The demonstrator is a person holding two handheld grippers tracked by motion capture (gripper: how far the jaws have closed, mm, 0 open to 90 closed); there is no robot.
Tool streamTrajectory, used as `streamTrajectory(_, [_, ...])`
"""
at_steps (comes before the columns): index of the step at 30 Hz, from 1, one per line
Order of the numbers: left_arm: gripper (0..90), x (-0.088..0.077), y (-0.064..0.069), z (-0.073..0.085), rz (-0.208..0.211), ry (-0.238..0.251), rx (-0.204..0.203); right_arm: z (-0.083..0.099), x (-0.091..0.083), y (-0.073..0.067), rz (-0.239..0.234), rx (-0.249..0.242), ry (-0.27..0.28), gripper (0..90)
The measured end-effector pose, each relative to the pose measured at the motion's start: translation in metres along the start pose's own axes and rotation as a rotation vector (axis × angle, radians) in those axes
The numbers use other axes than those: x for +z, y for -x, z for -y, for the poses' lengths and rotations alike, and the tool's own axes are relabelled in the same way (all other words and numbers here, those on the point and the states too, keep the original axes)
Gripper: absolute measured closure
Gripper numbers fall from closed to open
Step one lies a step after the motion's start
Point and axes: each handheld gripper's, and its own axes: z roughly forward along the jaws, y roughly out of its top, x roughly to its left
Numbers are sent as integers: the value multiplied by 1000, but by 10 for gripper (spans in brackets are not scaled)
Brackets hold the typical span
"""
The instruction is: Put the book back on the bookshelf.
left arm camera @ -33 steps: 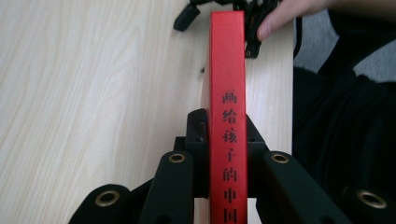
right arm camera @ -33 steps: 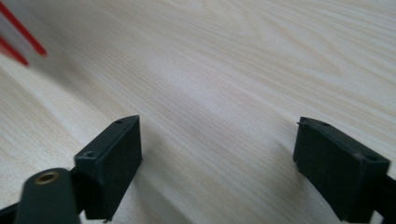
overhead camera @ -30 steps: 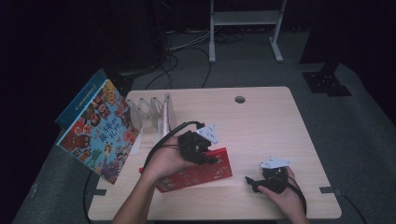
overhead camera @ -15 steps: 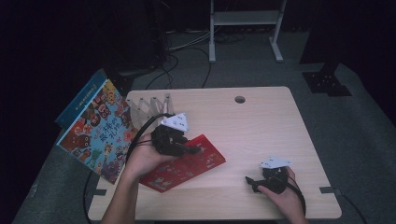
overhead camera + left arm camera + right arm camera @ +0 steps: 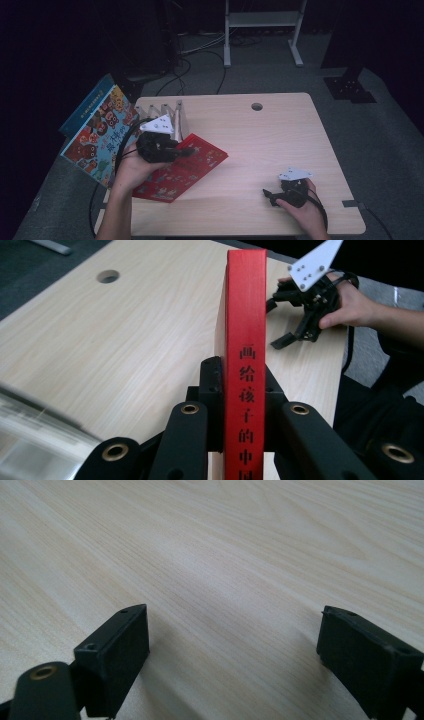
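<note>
Looking down from the high view, we see the left tongs [image 5: 186, 151] clamped on a red book [image 5: 192, 167] at the left part of the worktop [image 5: 270, 145]. The book is tilted, its near-left corner low by the worktop's left edge and its far-right corner pointing toward the middle. Just beyond it, at the far-left corner, stands a rack of clear dividers [image 5: 162, 114], and a large picture book [image 5: 100, 135] leans off the worktop's left side. A round cable hole [image 5: 257, 106] sits near the far edge. The right tongs [image 5: 268, 194] rest low at the near right, well apart from the red book.

From the left gripper view, we see the red book's spine [image 5: 246, 355] standing upright between the two black jaws, which press on it from both sides. Black characters run down the spine. Farther off, the right tongs [image 5: 278, 322] lie near the worktop's edge, held in a hand [image 5: 350, 305].

From the right gripper view, we see the right tongs [image 5: 232, 640] spread wide over bare pale wood, with nothing between the jaws.
</note>
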Motion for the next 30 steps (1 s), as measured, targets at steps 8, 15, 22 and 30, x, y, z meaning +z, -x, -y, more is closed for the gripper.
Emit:
streamTrajectory(8, [796,-25,-7,18,-34,60,-36,0,0,0,0,0,0,126])
streamTrajectory(15, [797,-49,-12,36,-66,162,-73,0,0,1,0,4,1,125])
streamTrajectory(22, [796,-77,-12,57,-123,247,-105,0,0,1,0,5,1,125])
streamTrajectory(30, [796,-101,-12,69,-221,312,-146,0,1,1,0,5,2,124])
